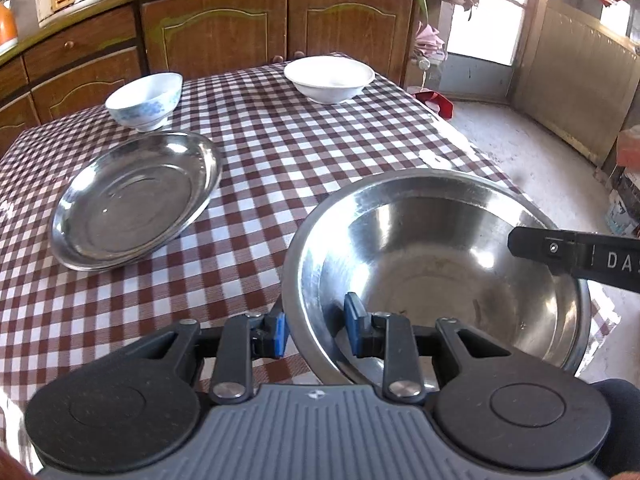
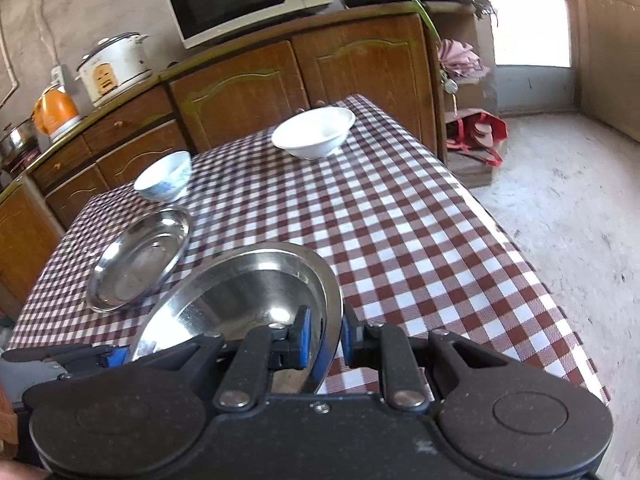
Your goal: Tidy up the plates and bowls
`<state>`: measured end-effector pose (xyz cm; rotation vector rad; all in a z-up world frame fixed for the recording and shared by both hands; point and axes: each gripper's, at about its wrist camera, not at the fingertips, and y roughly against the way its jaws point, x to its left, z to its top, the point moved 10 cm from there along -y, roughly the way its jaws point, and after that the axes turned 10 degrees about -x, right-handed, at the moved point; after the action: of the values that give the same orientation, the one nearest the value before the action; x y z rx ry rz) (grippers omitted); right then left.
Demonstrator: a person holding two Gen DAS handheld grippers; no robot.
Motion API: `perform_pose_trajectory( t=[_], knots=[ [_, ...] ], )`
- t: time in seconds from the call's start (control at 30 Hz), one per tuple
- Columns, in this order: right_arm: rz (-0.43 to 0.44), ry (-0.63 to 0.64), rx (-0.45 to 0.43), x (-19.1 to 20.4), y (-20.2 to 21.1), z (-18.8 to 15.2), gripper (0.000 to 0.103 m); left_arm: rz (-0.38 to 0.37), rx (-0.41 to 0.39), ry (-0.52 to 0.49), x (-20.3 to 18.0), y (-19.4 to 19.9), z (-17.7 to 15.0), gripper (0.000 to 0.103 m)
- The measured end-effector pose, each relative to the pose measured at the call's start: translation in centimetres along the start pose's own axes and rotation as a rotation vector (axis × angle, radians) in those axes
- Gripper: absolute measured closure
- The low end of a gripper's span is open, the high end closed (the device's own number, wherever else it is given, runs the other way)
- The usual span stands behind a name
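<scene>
Both tools, left tool (image 1: 316,330) and right tool (image 2: 325,338), clamp the steel bowl's (image 1: 440,256) rim. Steel plate (image 1: 136,200), patterned bowl (image 1: 144,100) and white bowl (image 1: 330,78) sit scattered, unstacked, on the tabletop (image 1: 300,152).

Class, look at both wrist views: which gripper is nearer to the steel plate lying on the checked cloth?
Left. The left gripper grips the steel bowl's rim on the side facing the steel plate; the right gripper grips the bowl's opposite rim, farther away.
</scene>
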<state>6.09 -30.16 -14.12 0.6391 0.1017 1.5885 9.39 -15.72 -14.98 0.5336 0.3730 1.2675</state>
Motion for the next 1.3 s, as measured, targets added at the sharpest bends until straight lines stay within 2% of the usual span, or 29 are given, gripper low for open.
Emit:
perform_pose_trajectory(
  t=[0.47, 0.8, 1.07, 1.2, 1.3],
  knots=[
    [-0.035, -0.036, 0.016, -2.6, -2.8, -0.6, 0.082, 0.022, 0.010, -0.035, -1.1, -2.5, 0.2, 0.074],
    [-0.038, -0.018, 0.041, -2.5, -3.9, -1.2, 0.082, 0.039, 0.004, -0.032, -0.6, -3.4, 0.3, 0.074],
    [-0.047, -0.012, 0.076, -2.7, -4.5, -1.7, 0.082, 0.021, 0.017, -0.025, -0.6, -3.8, -0.1, 0.074],
    [-0.058, -0.019, 0.075, -3.0, -4.2, -1.7, 0.076, 0.018, 0.006, -0.024, -0.6, -3.6, 0.1, 0.068],
    [-0.072, -0.020, 0.063, -3.2, -3.7, -1.2, 0.073, 0.020, -0.003, -0.009, -0.4, -3.1, 0.4, 0.057]
  ],
)
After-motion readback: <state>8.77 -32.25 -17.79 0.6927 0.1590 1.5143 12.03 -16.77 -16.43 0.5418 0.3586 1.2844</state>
